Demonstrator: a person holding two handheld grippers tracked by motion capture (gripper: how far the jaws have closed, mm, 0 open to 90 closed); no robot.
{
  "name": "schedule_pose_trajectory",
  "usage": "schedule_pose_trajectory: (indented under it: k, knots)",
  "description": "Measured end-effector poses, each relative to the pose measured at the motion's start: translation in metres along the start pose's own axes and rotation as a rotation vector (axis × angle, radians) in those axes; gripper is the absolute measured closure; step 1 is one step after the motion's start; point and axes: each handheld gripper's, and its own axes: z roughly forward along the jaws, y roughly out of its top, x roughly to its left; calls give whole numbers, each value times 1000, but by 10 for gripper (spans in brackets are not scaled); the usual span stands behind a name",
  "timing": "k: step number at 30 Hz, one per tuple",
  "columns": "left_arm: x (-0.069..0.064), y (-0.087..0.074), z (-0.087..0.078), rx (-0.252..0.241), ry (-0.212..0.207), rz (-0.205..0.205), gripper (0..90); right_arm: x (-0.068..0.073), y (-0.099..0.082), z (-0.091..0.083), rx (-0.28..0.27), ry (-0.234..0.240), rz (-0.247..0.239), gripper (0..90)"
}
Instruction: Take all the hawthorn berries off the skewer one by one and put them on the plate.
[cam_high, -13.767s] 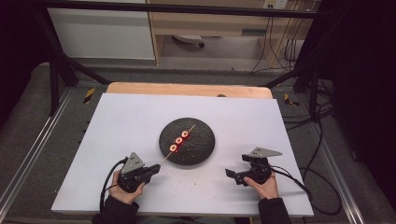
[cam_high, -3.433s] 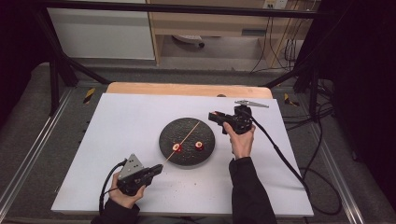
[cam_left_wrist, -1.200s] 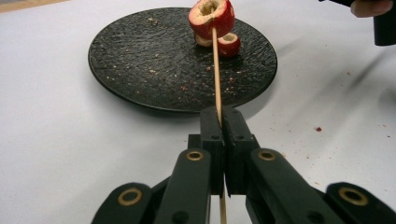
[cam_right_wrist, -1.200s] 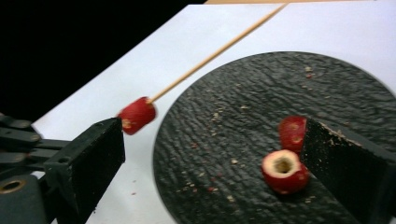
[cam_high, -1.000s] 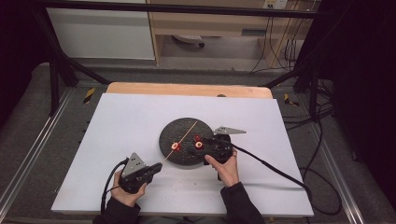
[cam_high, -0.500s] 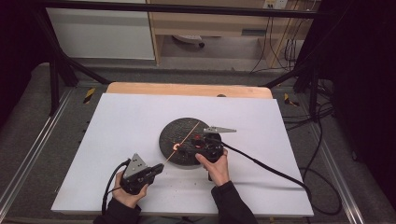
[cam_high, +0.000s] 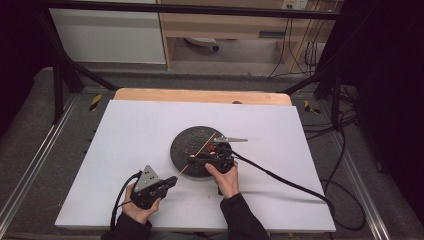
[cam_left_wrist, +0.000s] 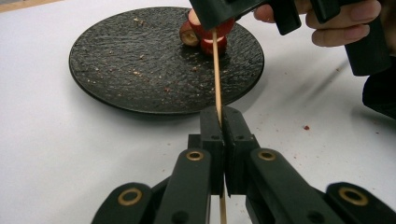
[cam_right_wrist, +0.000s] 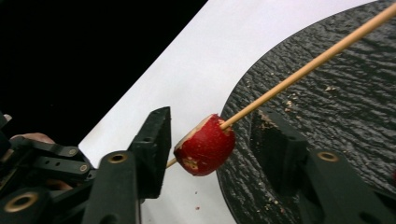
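- White table top (cam_high: 140, 130) on a dark framed rig, cables trailing off to the right, shelving behind
- Red fruit piece (cam_right_wrist: 205, 144) sits threaded on the wooden skewer (cam_right_wrist: 303, 67), over the near rim of the black plate (cam_high: 187, 145)
- Right gripper (cam_right_wrist: 210, 127) straddles that piece: its jaws have just been closing, the piece is between them, and we see a gap on both sides, so nothing is pinched yet
- Left gripper (cam_left_wrist: 223, 126) is clamped tight on the skewer's near end, holding it slanted up over the plate
- Progress, our read: a loose piece (cam_left_wrist: 189, 35) already lies on the plate, so the stripping looks partly done; left to do is grip this piece, slide it off the stick and drop it on the plate
- Right gripper view gives us the jaw-to-fruit gaps, which the high view is too small to resolve
- Left gripper view gives us the clamp on the stick, the loose piece and crumbs (cam_left_wrist: 306, 127) on the table
- High view gives the layout: left gripper (cam_high: 170, 181) low on the table, right gripper (cam_high: 197, 161) at the plate's near edge, the skewer bridging them
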Motion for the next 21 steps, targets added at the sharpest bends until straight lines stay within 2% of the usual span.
schedule_pose_trajectory:
  k: [6, 9, 13, 21]
  knots:
    - [-1, 0, 0, -1, -3, 2, 879, 1, 0, -1, 14, 21, 10, 624]
    - [-1, 0, 0, -1, -4, 2, 879, 1, 2, -2, 19, 22, 17, 632]
    - [-1, 0, -1, -4, -8, -1, 879, 0, 4, -4, 13, 2, -3, 635]
    - [-1, 1, -2, -21, -9, -3, 879, 2, 15, -13, -21, -19, -20, 638]
